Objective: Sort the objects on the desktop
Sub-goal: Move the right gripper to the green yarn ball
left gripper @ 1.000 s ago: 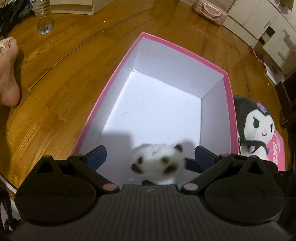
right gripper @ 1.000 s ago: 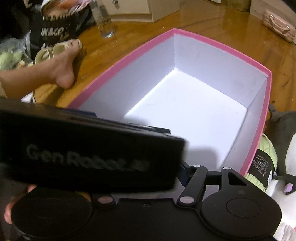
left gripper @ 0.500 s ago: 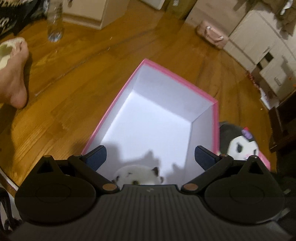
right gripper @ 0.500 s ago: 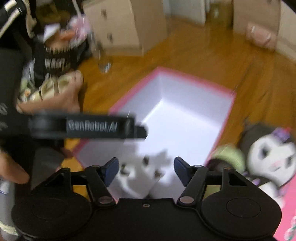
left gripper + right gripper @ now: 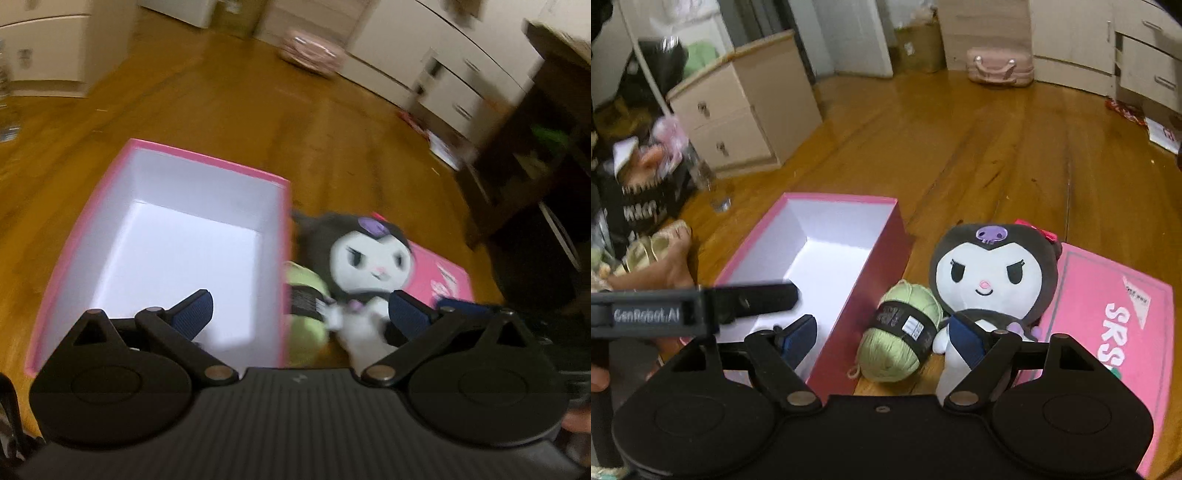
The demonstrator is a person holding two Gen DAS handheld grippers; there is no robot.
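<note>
Hovering wide open and empty, the right tongs (image 5: 884, 338) have just been opening, with the green yarn ball (image 5: 899, 334) lying on the floor between their tips. The left tongs (image 5: 301, 315), equally spread and empty, straddle the right wall of the pink cardboard box (image 5: 282, 258). The black-and-white plush doll (image 5: 991, 275) sits just right of the yarn.

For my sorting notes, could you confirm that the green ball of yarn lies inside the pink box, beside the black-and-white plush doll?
Not quite: the green ball of yarn lies outside the pink box, on the wooden floor against its outer wall. It is indeed beside the black-and-white plush doll. The right wrist view shows this clearly.
</note>
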